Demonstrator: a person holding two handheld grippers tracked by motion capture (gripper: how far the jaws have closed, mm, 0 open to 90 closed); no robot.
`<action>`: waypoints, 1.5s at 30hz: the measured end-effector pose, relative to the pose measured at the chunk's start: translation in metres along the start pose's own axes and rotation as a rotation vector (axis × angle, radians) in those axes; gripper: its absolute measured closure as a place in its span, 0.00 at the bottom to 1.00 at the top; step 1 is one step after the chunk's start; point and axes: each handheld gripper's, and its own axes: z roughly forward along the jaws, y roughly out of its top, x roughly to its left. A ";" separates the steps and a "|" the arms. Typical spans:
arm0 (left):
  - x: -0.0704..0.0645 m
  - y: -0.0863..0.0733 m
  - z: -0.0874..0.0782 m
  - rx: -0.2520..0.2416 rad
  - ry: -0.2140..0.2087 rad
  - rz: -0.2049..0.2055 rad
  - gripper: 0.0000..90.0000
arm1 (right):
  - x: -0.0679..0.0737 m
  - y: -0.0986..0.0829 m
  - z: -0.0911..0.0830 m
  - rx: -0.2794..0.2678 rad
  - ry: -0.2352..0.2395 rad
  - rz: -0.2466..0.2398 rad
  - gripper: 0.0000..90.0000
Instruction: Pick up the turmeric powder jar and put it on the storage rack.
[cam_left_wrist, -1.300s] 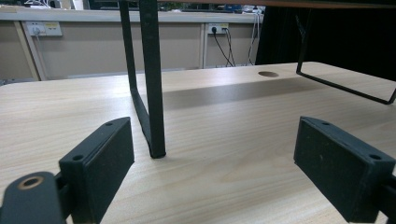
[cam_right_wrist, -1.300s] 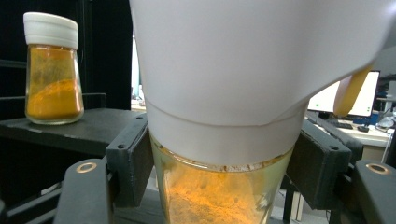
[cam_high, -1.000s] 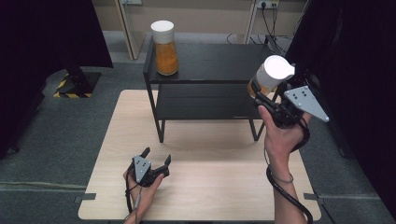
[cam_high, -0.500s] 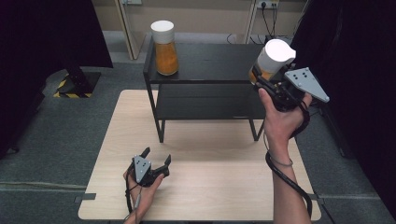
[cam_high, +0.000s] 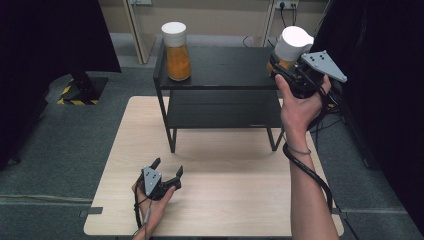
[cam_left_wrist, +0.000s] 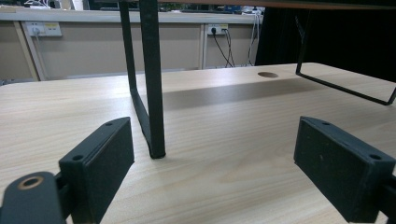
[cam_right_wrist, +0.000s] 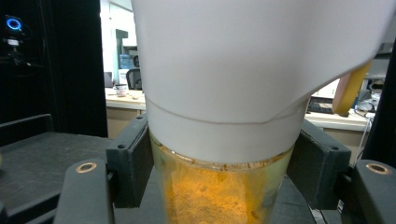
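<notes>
We hold the right gripper (cam_high: 283, 70) up at the right end of the black shelf (cam_high: 220, 67), its jaws clamped on a jar (cam_high: 290, 47) with a white lid and orange contents. In the right gripper view the 2 pads (cam_right_wrist: 130, 161) press the glass body of the jar (cam_right_wrist: 219, 186) from both sides, just under the lid. From above, the jar sits over the shelf's top right corner; we cannot tell whether its base touches the top. A 2nd jar (cam_high: 176, 50) stands upright on the shelf's top left corner. Our left gripper (cam_high: 166, 170) rests low on the table (cam_high: 225, 200), jaws spread wide with nothing between them, facing a shelf leg (cam_left_wrist: 154, 93).
</notes>
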 end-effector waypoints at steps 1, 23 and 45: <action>0.000 0.000 0.000 0.000 0.000 -0.001 0.13 | 0.000 0.002 0.003 0.007 -0.001 -0.001 0.34; 0.000 0.000 0.000 -0.001 -0.004 0.004 0.13 | -0.007 0.019 0.051 0.123 -0.060 0.006 0.34; 0.000 0.000 0.000 -0.001 -0.002 0.007 0.13 | -0.008 0.021 0.057 0.164 -0.062 -0.010 0.34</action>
